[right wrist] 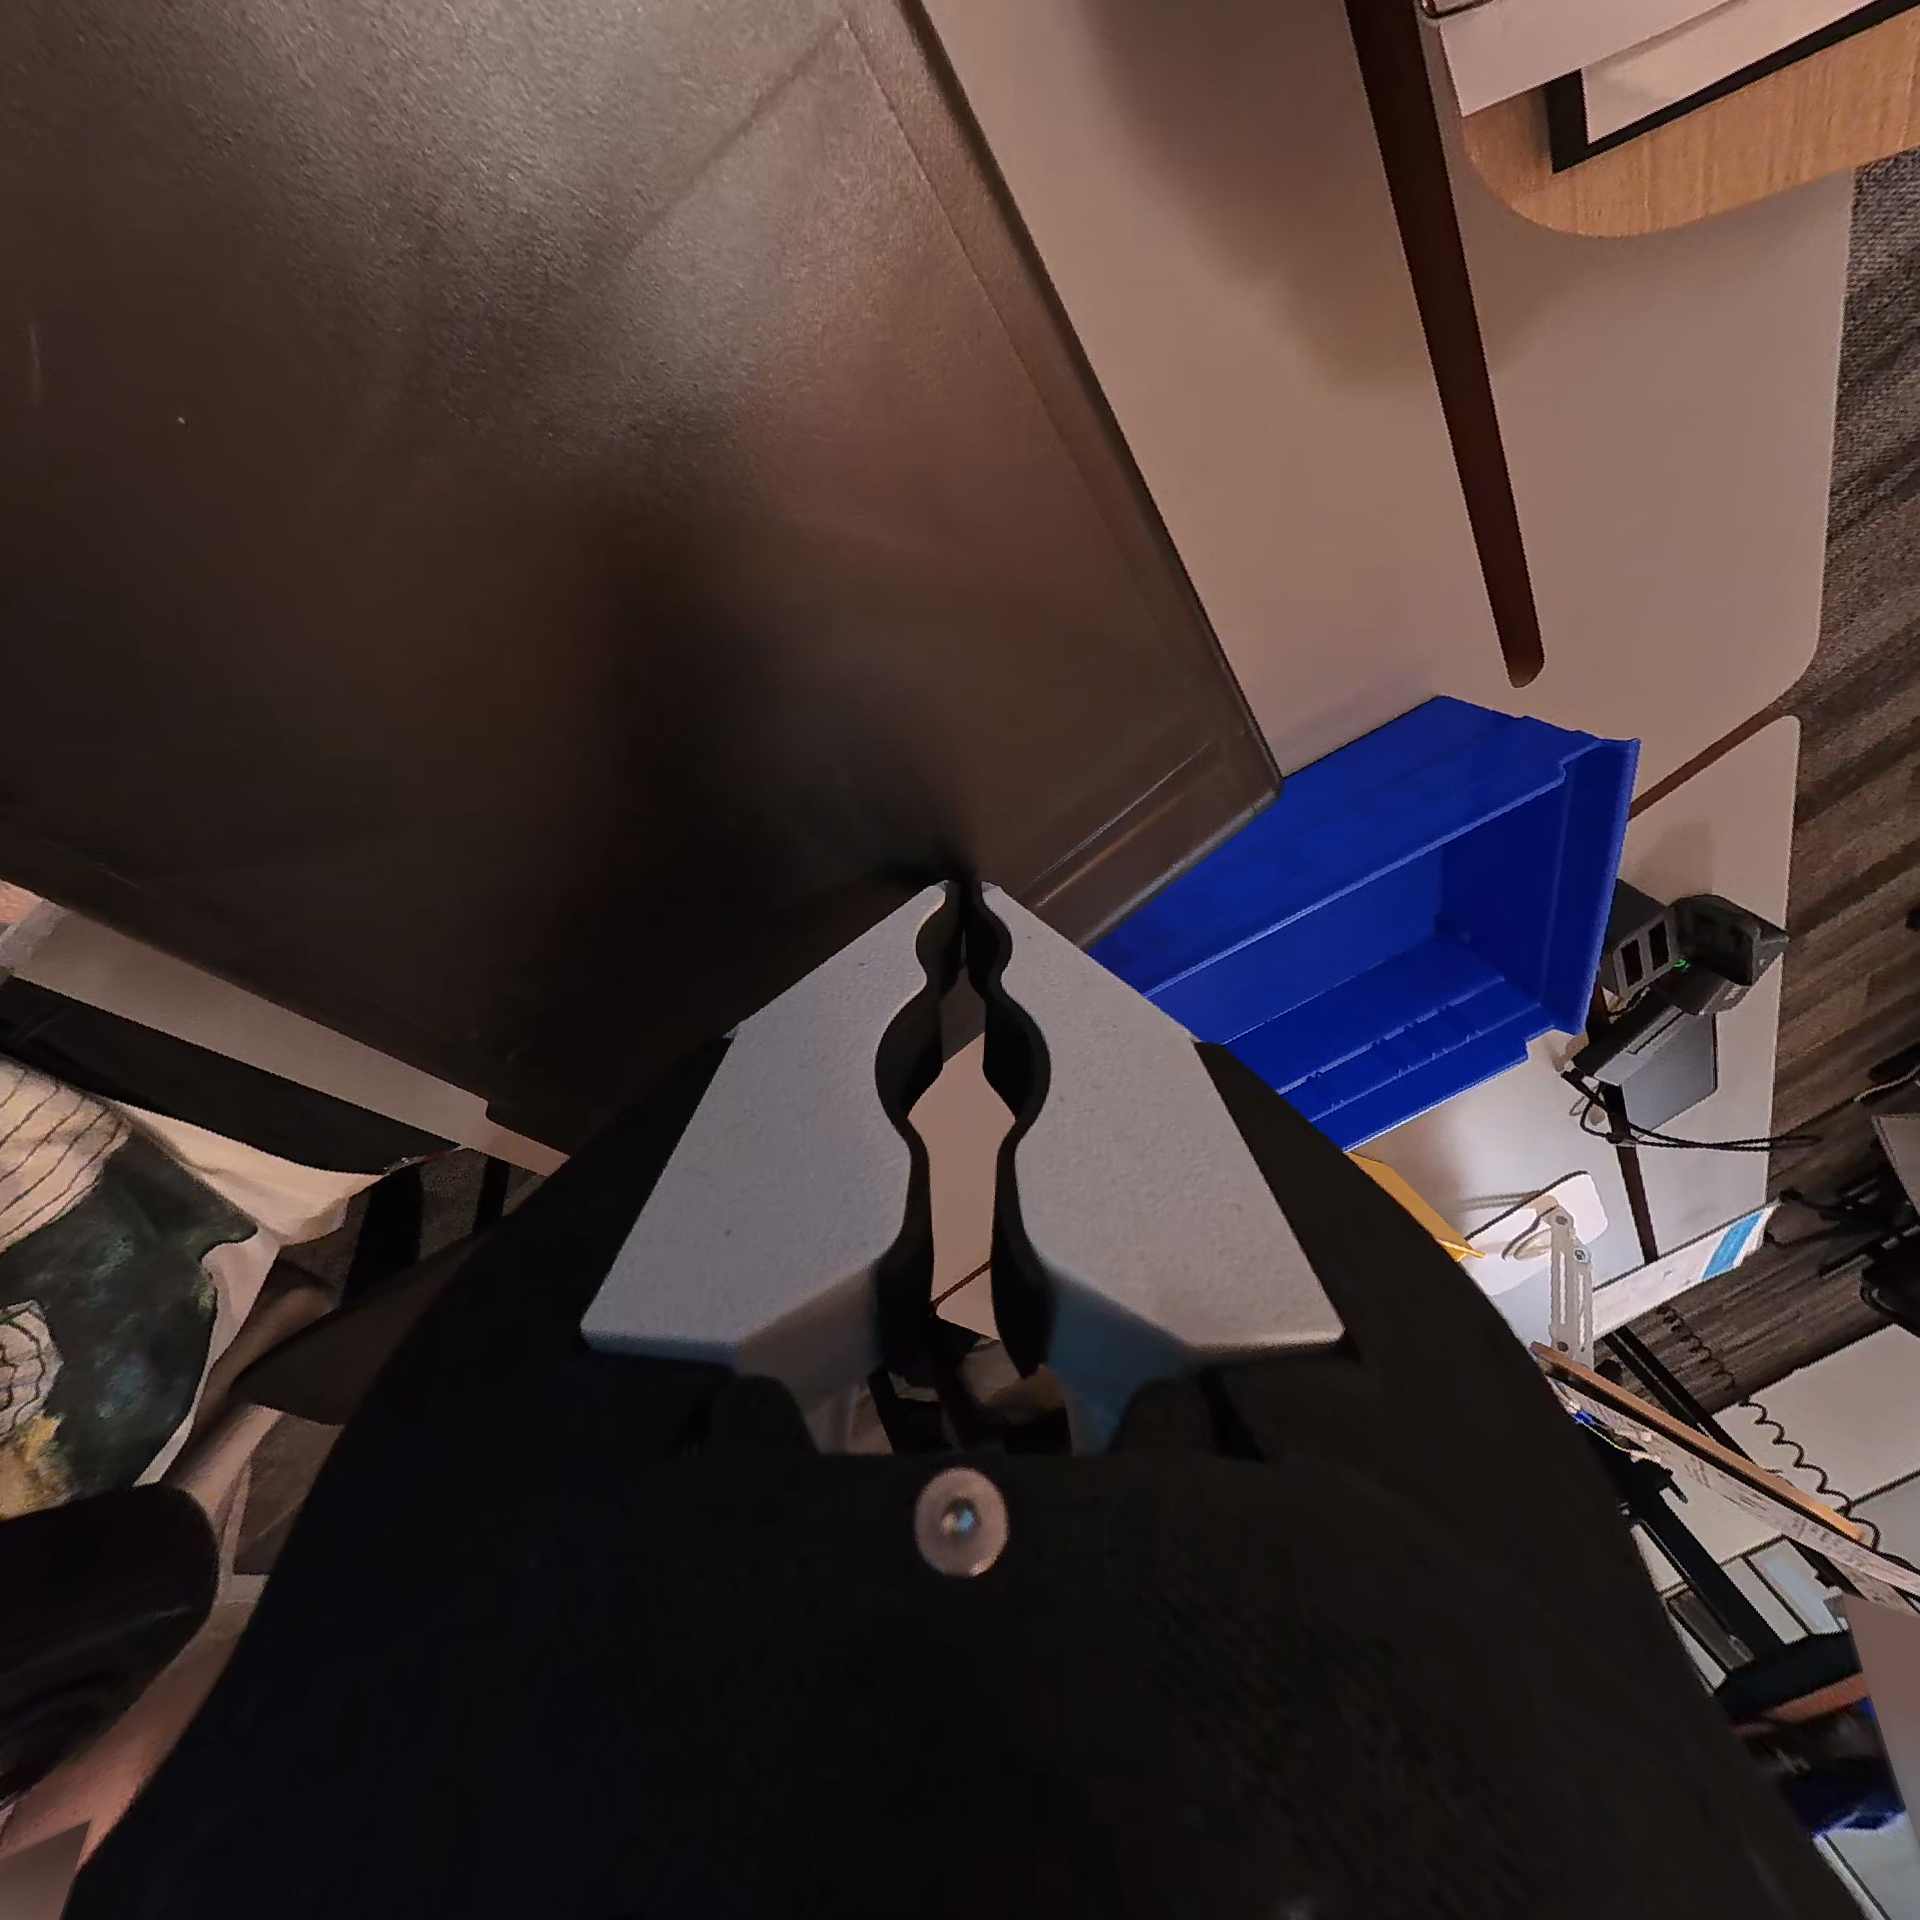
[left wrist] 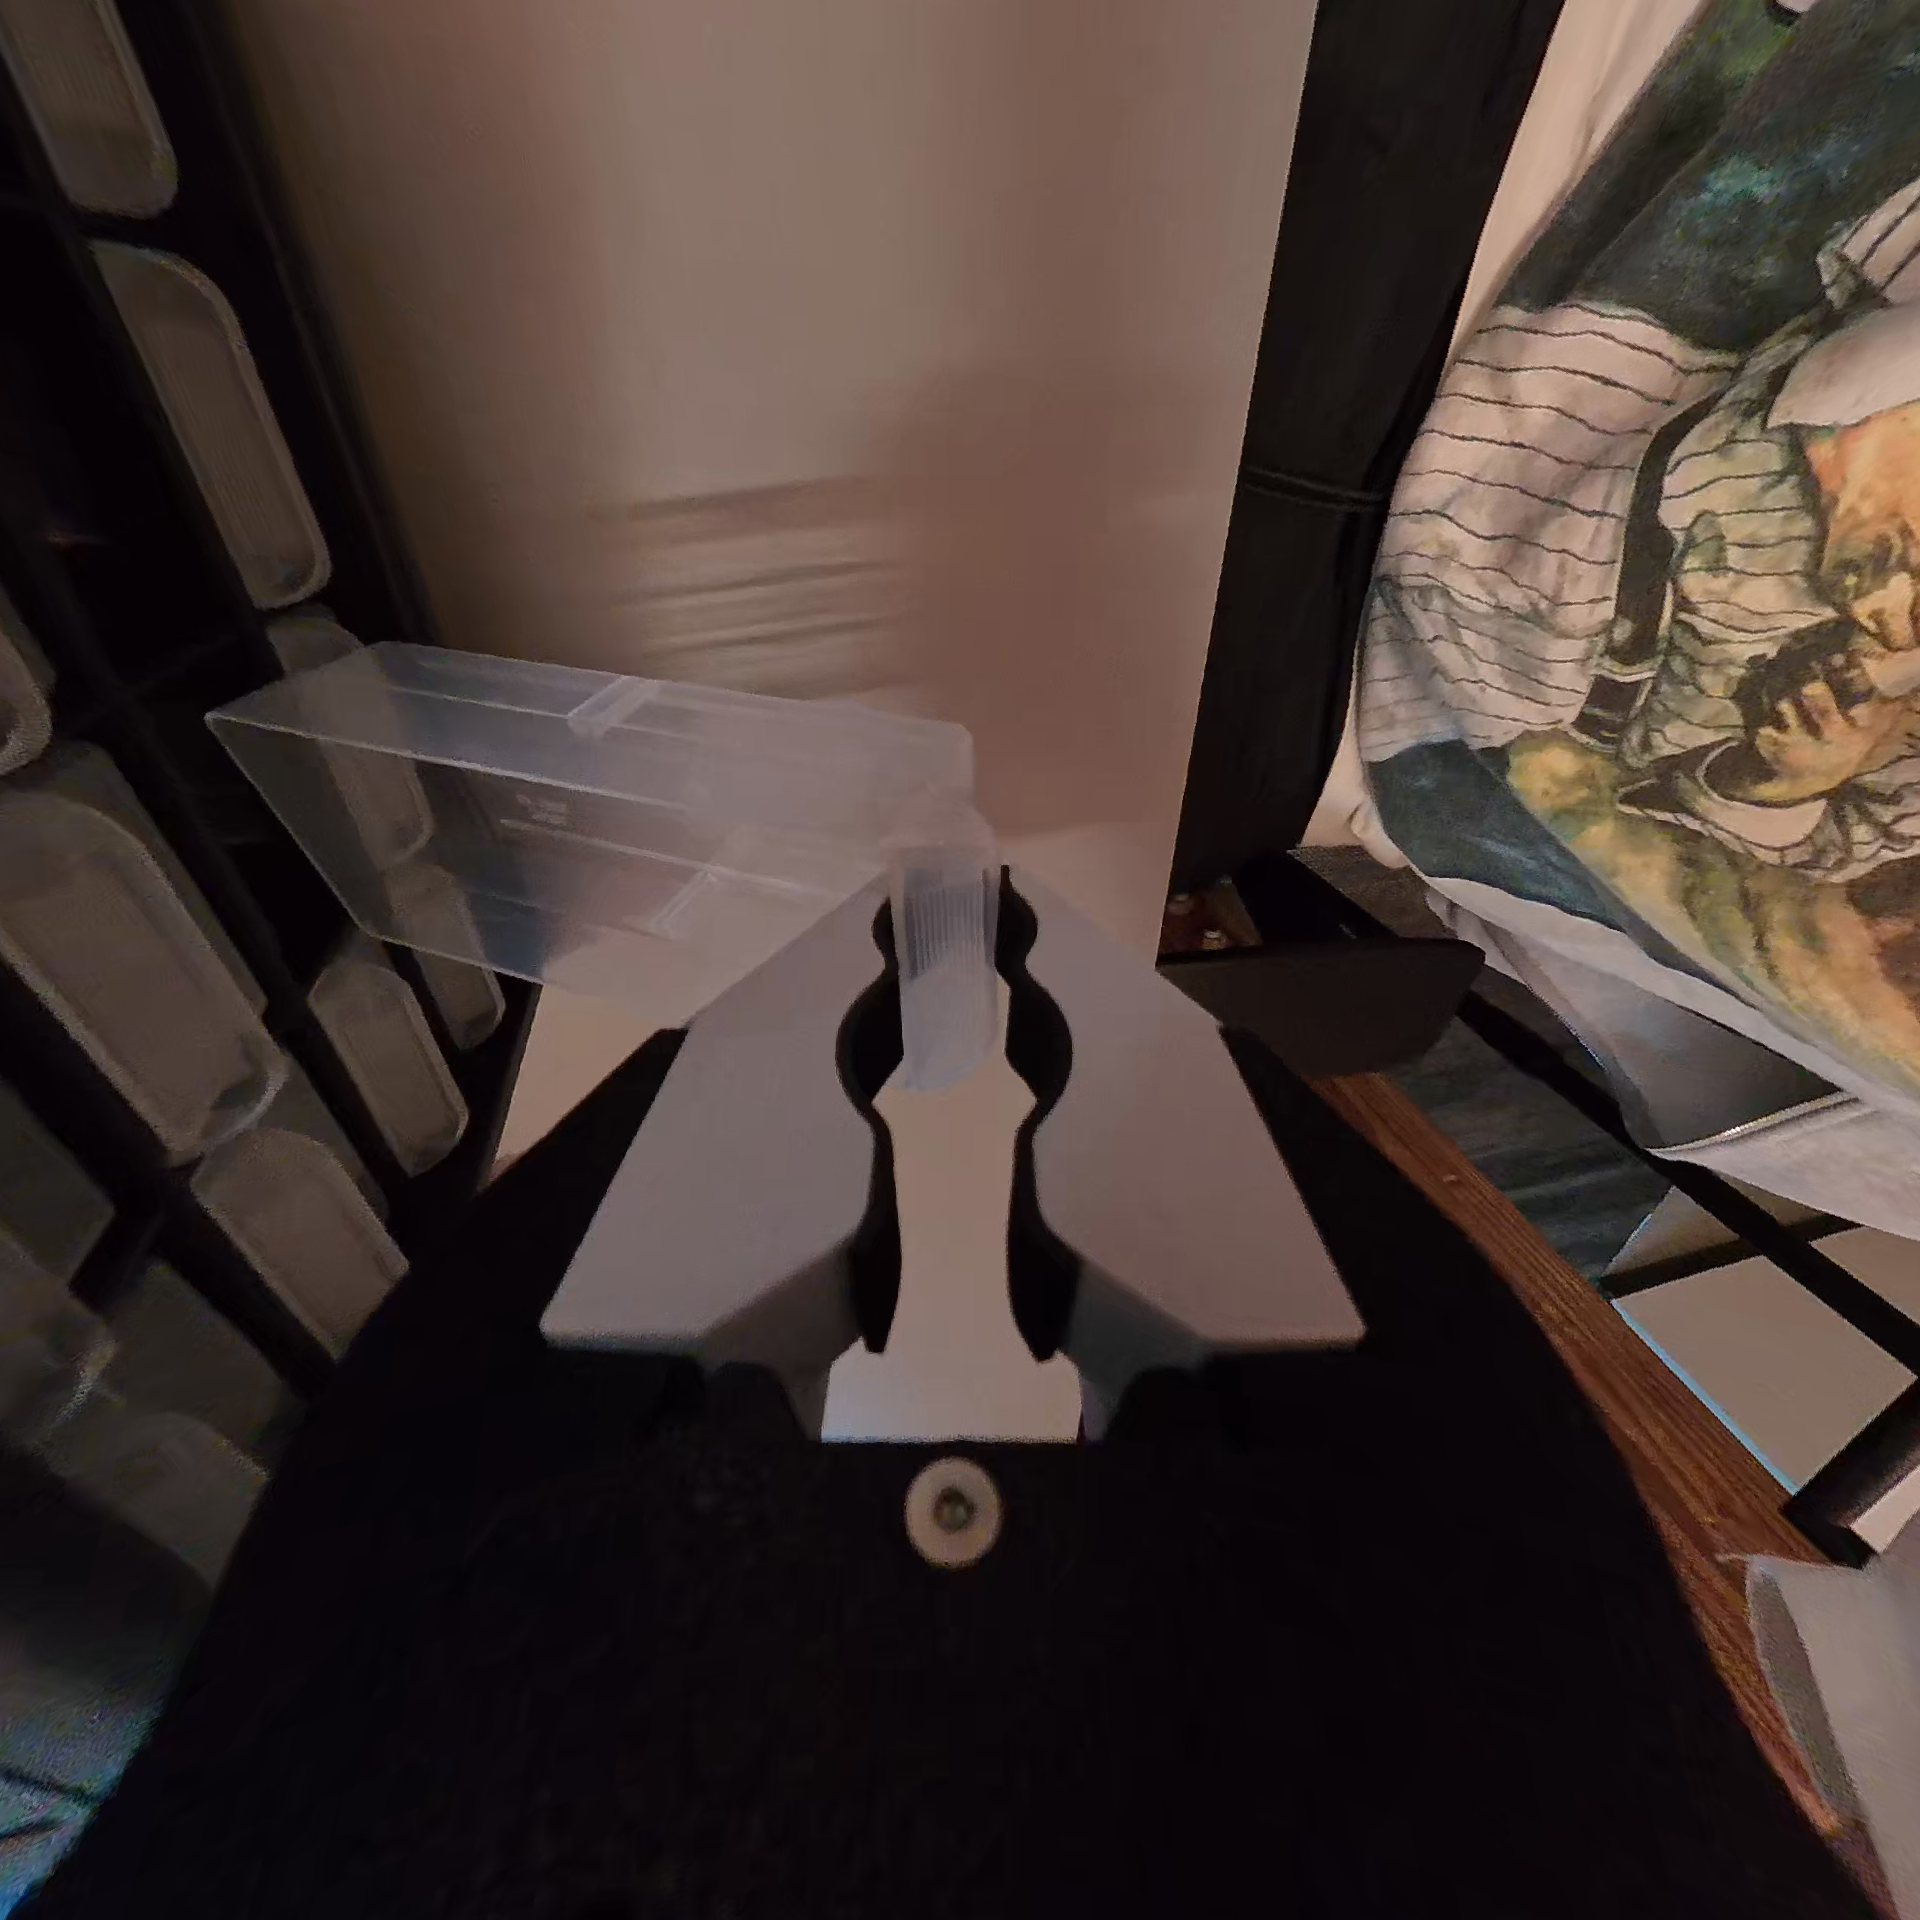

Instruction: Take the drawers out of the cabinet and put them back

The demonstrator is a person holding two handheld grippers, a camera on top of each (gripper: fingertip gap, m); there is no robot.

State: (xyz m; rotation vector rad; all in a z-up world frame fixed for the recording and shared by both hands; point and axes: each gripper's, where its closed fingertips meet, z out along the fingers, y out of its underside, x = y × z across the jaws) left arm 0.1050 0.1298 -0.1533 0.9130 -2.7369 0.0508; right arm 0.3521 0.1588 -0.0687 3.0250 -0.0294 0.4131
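The left gripper [left wrist: 948,914] pinches the clear drawer [left wrist: 582,821] by its handle, its length stretching left toward the cabinet [left wrist: 156,727]; the right gripper [right wrist: 966,904], pressed together, touches the cabinet's dark side.

There's a blue plastic bin [right wrist: 1455,914] on the white desk [right wrist: 1299,468], plus a printed shirt [left wrist: 1662,571] off to the right.

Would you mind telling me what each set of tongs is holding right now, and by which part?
The left tongs hold a clear drawer by its ribbed front handle tab. The right tongs are shut against the dark cabinet; holding nothing visible.
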